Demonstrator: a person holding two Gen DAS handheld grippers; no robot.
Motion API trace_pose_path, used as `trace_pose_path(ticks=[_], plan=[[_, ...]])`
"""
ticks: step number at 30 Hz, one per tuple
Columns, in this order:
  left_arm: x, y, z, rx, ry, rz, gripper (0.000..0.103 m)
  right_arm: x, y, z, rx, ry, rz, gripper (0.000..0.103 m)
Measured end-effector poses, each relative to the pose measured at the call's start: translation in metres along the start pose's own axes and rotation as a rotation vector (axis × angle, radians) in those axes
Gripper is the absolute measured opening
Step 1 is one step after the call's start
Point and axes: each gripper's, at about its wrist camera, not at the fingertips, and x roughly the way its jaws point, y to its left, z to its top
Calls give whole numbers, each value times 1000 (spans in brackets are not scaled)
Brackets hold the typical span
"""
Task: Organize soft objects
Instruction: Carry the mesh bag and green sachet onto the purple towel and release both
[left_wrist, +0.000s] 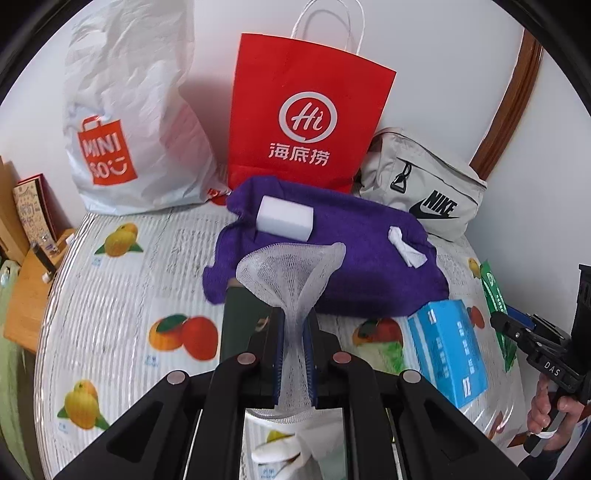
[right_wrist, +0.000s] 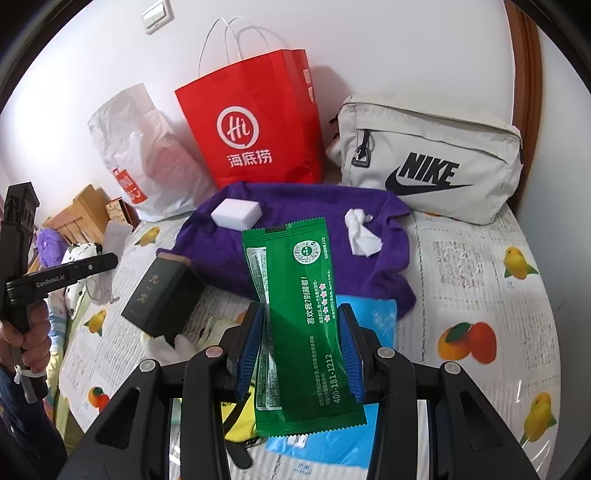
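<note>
My left gripper (left_wrist: 295, 317) is shut on a white mesh net sleeve (left_wrist: 291, 273), which fans out above the pads. Just beyond it a purple towel (left_wrist: 332, 251) lies on the table with a white sponge block (left_wrist: 284, 218) and a crumpled tissue (left_wrist: 404, 247) on top. My right gripper (right_wrist: 301, 314) is shut on a green foil packet (right_wrist: 299, 325), held upright over a blue box (right_wrist: 384, 317). From this side the towel (right_wrist: 295, 206), sponge (right_wrist: 234, 214) and tissue (right_wrist: 360, 232) lie straight ahead. A dark green box (right_wrist: 162, 295) stands tilted to the left.
A red paper bag (left_wrist: 306, 122), a white plastic shopping bag (left_wrist: 129, 129) and a beige Nike pouch (left_wrist: 424, 192) line the wall behind the towel. The round table (left_wrist: 110, 295) has a fruit-print cover. Wooden furniture (left_wrist: 26, 295) stands left of it. The blue box (left_wrist: 447, 350) lies at the right.
</note>
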Motion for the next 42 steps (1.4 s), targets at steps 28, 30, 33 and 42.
trace_pose_path(ticks=[28,30,33,42], plan=[[86,3,62,9,64,-26,10,80,-22,65,13,32,-39,41],[96,3,67,4,80,-27,10,88,-25,68,13,37,-43,41],[110,3,72,8,97,-21,10,100,-31,72,23,52,-54,41],[142,7,81,-27,125,-16,10,125,-45,79,53,79,-64,41]])
